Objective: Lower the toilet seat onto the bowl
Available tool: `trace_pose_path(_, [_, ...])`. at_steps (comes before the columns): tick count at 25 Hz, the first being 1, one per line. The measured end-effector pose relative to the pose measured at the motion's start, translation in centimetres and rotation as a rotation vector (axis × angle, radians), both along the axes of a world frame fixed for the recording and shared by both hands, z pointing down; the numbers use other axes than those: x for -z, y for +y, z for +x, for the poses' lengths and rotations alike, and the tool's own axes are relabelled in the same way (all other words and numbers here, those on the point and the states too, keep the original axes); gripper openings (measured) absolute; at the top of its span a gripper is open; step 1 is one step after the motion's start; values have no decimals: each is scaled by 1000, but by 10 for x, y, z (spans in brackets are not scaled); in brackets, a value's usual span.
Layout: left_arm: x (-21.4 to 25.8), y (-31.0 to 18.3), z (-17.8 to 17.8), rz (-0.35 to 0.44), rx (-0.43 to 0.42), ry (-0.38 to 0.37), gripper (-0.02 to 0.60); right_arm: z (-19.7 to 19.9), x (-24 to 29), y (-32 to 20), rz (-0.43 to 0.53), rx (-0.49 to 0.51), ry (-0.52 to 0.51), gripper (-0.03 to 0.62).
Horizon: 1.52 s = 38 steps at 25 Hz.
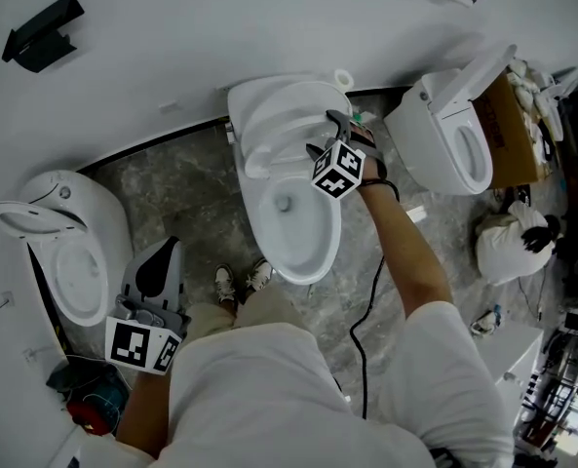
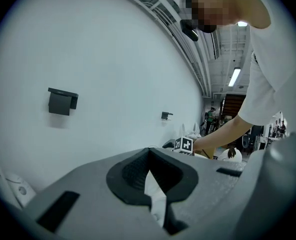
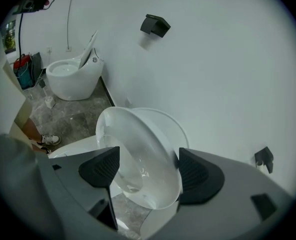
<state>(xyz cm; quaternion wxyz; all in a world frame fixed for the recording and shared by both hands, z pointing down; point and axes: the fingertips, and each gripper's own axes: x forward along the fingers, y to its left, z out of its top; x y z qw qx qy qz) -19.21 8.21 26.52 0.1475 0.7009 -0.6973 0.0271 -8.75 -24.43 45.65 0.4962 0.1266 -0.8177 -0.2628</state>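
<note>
– Over the middle toilet, seen from the head camera, where's the seat (image 1: 279, 130)?

– Raised, not yet down on the bowl (image 1: 259, 237). The right tool (image 1: 342, 127) is at its lifted edge. The left tool (image 1: 160, 261) hangs low at the person's side, well apart from it.

– And the left tool's own view?

– The left tool (image 2: 150, 186) is clenched on nothing and faces the bare wall (image 2: 113, 74). Only a sliver of white shows through the notch between its pads.

– The right tool's view?

– The right tool (image 3: 148, 170) is released, with its jaws spread wide. The seat (image 3: 160, 154) stands tilted between the pads (image 3: 102, 168), forward of the lid (image 3: 182, 129) behind it, with the bowl (image 3: 75, 148) below. I can't see either pad pressing on it.

– How will the seat handle?

– Stiff moulded plastic, I'd judge. It looks light enough for one tool, but glossy and slick. It swings on a hinge at the back, so take the free rim farthest from that hinge, one pad on each face. Let go early and it may drop and bang the bowl.
</note>
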Motion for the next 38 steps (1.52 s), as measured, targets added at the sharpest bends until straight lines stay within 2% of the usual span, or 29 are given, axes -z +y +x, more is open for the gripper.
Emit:
trace_pose_path(4, [6,-2,0,20,-24,3,-6,13,7,10,23,-29,-17,276])
trace_pose_path(13, [1,2,2,29,-71,32,-6,35,12,33,36,-94,-37,229])
trace_pose_path(20, [-15,-2,7,25,-134,68,-6,51,16,50,35,-170,-79,163])
trace_pose_path(28, [-51,-18,35,9,-250,122,-6,71,7,73,16,-193,-46,163])
trace_pose_path(38, [-83,-31,45,-16,-342,146,-6,102,-9,106,-9,-265,-30,167])
